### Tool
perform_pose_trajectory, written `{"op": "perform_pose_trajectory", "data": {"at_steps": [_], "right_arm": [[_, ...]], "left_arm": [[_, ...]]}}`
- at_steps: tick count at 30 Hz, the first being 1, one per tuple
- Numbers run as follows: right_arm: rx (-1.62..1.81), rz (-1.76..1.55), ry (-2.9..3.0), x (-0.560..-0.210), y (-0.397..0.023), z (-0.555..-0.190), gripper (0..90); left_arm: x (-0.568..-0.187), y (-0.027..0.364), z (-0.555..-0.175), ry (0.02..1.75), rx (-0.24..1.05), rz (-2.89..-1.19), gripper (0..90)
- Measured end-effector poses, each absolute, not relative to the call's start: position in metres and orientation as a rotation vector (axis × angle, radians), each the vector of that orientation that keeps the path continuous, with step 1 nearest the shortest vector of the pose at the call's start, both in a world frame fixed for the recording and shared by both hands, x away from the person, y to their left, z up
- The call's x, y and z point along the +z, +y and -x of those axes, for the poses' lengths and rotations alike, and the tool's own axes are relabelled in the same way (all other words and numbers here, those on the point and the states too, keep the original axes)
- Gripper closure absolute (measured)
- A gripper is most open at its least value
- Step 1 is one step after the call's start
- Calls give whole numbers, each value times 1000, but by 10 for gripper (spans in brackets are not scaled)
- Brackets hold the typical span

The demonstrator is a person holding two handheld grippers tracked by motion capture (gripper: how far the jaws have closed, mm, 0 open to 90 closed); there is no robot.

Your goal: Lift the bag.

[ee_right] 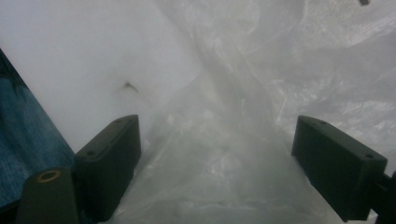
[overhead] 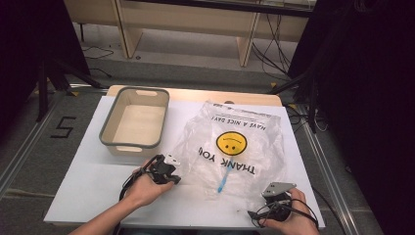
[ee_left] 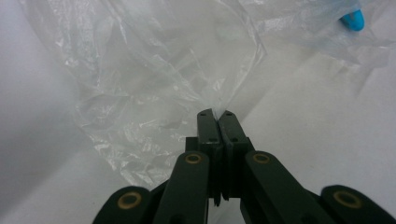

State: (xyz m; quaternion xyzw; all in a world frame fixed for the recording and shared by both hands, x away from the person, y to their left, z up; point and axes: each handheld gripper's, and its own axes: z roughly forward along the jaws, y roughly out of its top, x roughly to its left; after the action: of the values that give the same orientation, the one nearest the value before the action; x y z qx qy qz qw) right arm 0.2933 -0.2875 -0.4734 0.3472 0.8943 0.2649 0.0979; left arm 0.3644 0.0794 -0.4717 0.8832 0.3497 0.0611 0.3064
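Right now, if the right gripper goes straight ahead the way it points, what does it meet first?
Most likely the plastic bag. The right gripper has its jaws open, and crumpled film already lies between them and rises ahead. How near the film is to the pads is hard to judge.

Clear plastic bag (overhead: pixel 235 147), printed with a yellow smiley and "THANK YOU", lies crumpled flat on the white counter (overhead: pixel 98 191), just right of the grey bin (overhead: pixel 134 120); a blue-tipped stick (overhead: pixel 223 182) shows inside near its front edge
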Motion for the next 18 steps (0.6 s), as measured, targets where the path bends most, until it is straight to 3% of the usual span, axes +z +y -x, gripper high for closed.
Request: {"op": "perform_pose_trajectory", "data": {"at_steps": [8,13,18], "right_arm": [[745,-1003,2636,-477,-294,-296,208],[756,-1000,2633,-476,-296,-296,281],[757,-994,2634,-476,-297,-297,304]], "left_arm": [[-469,78,-362,887,174,-2323,850],[-463,79,-360,872,313,-2302,564],[-463,75,-358,842,459,-2317,395]]}}
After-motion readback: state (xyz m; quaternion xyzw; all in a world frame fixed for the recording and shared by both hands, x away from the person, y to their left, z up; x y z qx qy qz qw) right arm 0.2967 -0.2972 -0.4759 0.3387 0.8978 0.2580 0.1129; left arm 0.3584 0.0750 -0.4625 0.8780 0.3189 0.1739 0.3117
